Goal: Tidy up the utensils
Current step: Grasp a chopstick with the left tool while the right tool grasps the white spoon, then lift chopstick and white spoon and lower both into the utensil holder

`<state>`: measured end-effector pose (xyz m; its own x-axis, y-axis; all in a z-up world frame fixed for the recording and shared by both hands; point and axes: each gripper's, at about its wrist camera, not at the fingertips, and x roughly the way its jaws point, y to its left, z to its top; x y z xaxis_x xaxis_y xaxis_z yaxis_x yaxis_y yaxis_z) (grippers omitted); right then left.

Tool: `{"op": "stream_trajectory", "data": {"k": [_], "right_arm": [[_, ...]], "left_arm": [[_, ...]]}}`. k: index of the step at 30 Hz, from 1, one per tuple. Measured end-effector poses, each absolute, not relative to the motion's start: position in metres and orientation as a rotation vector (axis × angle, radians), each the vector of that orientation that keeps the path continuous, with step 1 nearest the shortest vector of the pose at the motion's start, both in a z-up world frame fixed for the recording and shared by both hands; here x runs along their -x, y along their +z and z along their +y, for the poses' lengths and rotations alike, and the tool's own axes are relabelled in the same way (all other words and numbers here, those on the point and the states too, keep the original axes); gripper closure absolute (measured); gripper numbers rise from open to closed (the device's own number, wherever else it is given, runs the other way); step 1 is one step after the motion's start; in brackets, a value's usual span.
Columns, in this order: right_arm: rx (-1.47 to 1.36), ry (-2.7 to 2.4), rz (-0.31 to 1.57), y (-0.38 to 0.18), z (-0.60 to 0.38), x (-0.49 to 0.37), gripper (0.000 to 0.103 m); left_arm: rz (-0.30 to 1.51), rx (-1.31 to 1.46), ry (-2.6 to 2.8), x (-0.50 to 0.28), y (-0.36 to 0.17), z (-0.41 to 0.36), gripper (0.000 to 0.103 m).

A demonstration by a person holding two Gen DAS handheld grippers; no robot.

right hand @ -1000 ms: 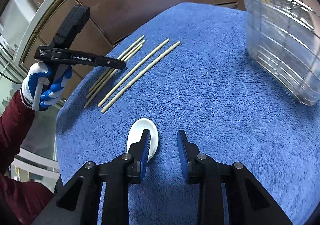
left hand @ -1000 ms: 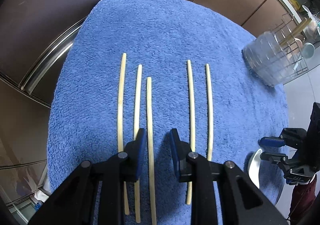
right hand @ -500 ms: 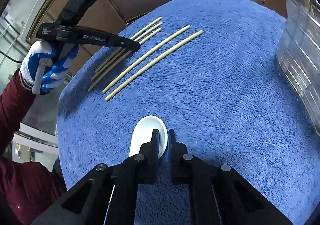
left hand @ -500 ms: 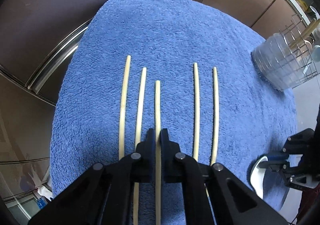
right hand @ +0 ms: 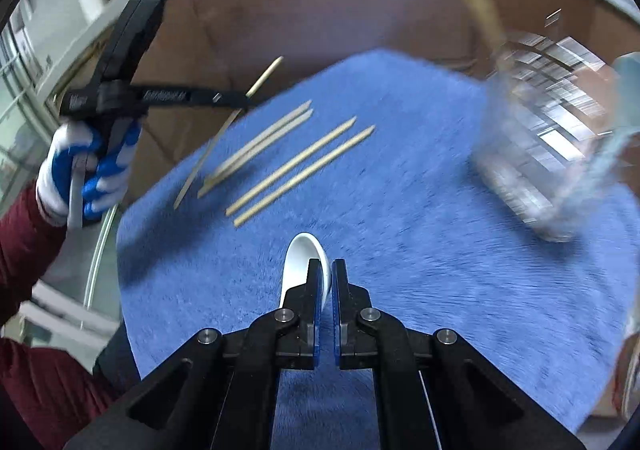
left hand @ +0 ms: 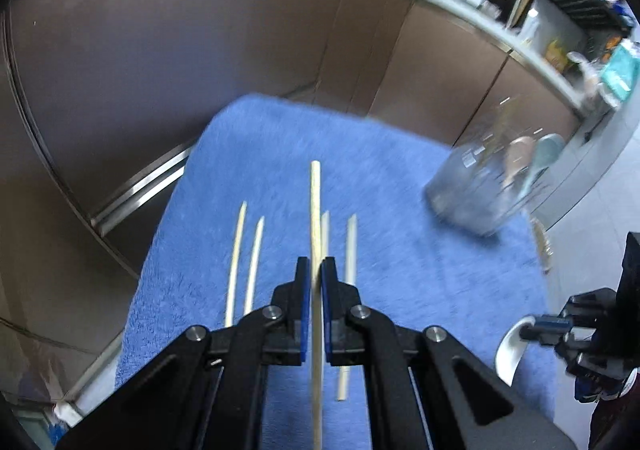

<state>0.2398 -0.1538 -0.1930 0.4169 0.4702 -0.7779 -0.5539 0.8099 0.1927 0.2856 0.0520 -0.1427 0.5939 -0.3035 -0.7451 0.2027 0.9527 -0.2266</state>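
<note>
Left wrist view shows your left gripper (left hand: 314, 278) jaws clamped on one chopstick (left hand: 315, 210) and your right gripper (right hand: 326, 282) jaws pinching the white spoon (right hand: 300, 262), so either thin, smooth piece may swivel or slip loose on the way to the clear holder (left hand: 480, 190).

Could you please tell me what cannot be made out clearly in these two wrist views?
- Utensil holder contents: motion blur in both views.
- Held chopstick, near end: hidden under the left gripper and cut off by the bottom edge, left view.
- White spoon handle: hidden behind the right gripper, right view.
</note>
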Motion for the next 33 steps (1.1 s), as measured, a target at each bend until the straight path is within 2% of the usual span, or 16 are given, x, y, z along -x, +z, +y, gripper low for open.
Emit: {"op": "stream_trajectory", "data": {"k": [9, 16, 23, 33], "right_arm": [[0.007, 0.338, 0.608, -0.083, -0.228, -0.222, 0.099], [0.019, 0.144, 0.372, -0.037, -0.246, -0.235, 0.099], [0.097, 0.019, 0.204, -0.041, -0.233, -0.273, 0.099], [0.115, -0.032, 0.163, -0.083, -0.252, -0.306, 0.099]], "left_arm": [[0.597, 0.172, -0.458, -0.272, -0.027, -0.005, 0.099], [0.363, 0.258, -0.51, -0.293, 0.03, -0.061, 0.099], [0.228, 0.283, -0.478, -0.327, 0.038, -0.106, 0.099], [0.211, 0.27, -0.388, -0.37, -0.017, -0.145, 0.099]]}}
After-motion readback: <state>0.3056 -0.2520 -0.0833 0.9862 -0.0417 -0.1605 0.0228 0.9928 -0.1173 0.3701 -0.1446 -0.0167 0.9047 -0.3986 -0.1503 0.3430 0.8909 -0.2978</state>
